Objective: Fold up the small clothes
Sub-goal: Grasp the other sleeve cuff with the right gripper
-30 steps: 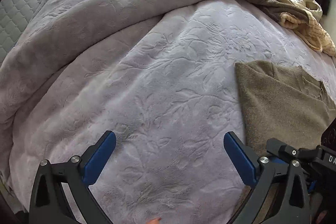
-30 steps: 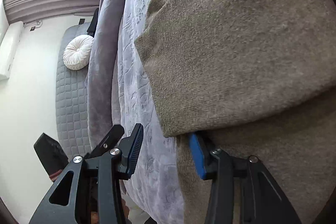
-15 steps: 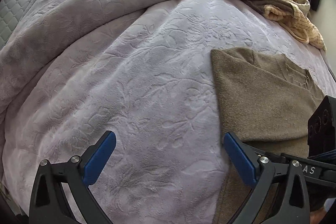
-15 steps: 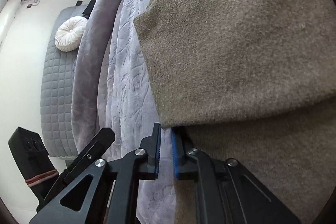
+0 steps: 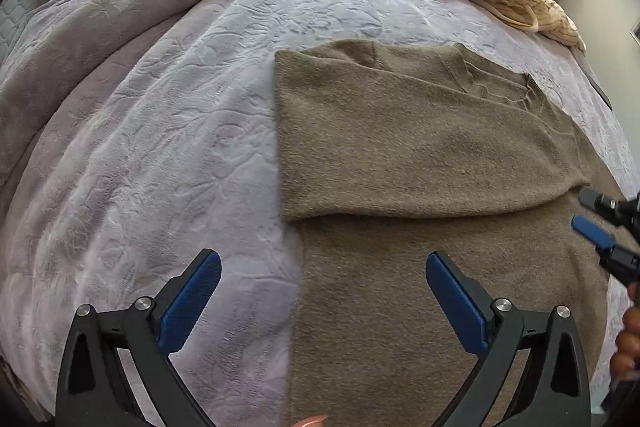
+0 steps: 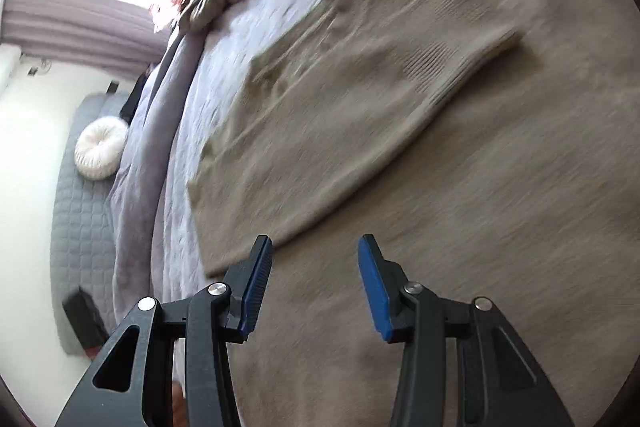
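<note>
A taupe knit sweater [image 5: 420,155] lies flat on the lilac embossed bedspread [image 5: 168,131], a sleeve already folded across its body. The left gripper [image 5: 322,301] hovers above the sweater's near left edge, jaws wide and empty; the right gripper [image 6: 316,283] hangs over the sweater's lower body, jaws moderately apart, holding nothing. The knit looks soft, limp and light, likely to sag and stretch, so pinching the hem corners nearest the grippers seems the best hold.
</note>
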Motion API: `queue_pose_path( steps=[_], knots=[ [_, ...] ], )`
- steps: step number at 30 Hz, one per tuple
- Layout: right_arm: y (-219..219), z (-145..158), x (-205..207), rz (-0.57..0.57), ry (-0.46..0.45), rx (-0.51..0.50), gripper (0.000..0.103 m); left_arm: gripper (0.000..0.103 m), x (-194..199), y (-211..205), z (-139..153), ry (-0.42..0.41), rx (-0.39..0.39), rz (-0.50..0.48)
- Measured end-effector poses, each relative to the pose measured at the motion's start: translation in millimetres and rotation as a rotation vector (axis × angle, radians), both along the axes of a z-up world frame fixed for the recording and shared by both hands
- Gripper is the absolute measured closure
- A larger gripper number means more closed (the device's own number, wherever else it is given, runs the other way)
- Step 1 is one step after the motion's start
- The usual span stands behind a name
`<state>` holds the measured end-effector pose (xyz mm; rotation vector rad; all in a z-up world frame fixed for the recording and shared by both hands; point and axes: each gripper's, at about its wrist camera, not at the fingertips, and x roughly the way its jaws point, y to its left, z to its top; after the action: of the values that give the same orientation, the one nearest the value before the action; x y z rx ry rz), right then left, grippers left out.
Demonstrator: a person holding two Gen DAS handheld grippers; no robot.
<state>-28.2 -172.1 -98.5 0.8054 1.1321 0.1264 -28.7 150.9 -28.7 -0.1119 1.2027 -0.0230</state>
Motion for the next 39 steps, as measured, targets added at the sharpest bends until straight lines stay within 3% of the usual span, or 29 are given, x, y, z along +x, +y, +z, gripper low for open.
queue_pose_path(
  steps=[2, 6, 8, 11, 16, 22, 24, 26, 33, 39],
  knots=[
    [-45, 2, 7, -0.124, -0.007, -0.032, 0.055, 0.000, 0, -11, -2, 0.009, -0.009, -0.004],
    [-98, -14, 23, -0.300, 0.021, 0.019, 0.057, 0.000, 1, -32, -2, 0.010, -0.007, -0.029],
    [-114, -24, 25, -0.339, 0.029, 0.051, 0.096, 0.000, 2, -41, -1, 0.010, -0.003, -0.046],
    [-123, -34, 20, -0.342, 0.055, 0.054, 0.096, 0.000, 3, -55, -4, 0.021, 0.008, -0.067],
    [-121, -33, 6, -0.317, 0.055, 0.068, 0.096, 0.000, 1, -71, -6, 0.036, 0.033, -0.101],
    [-129, -26, -21, -0.270, 0.059, 0.156, 0.092, 0.000, -1, -90, -14, 0.083, 0.018, -0.141],
    [-131, -25, -33, -0.265, 0.063, 0.174, 0.080, 0.000, -2, -98, -16, 0.101, 0.015, -0.165],
    [-132, -24, -46, -0.255, 0.058, 0.194, 0.057, 0.000, -5, -106, -17, 0.106, 0.022, -0.183],
    [-142, -18, -86, -0.212, 0.029, 0.219, 0.057, 0.000, -7, -134, -18, 0.130, 0.030, -0.233],
    [-179, -7, -112, -0.285, 0.005, 0.174, 0.057, 0.000, -1, -165, -18, 0.138, 0.054, -0.277]
  ],
)
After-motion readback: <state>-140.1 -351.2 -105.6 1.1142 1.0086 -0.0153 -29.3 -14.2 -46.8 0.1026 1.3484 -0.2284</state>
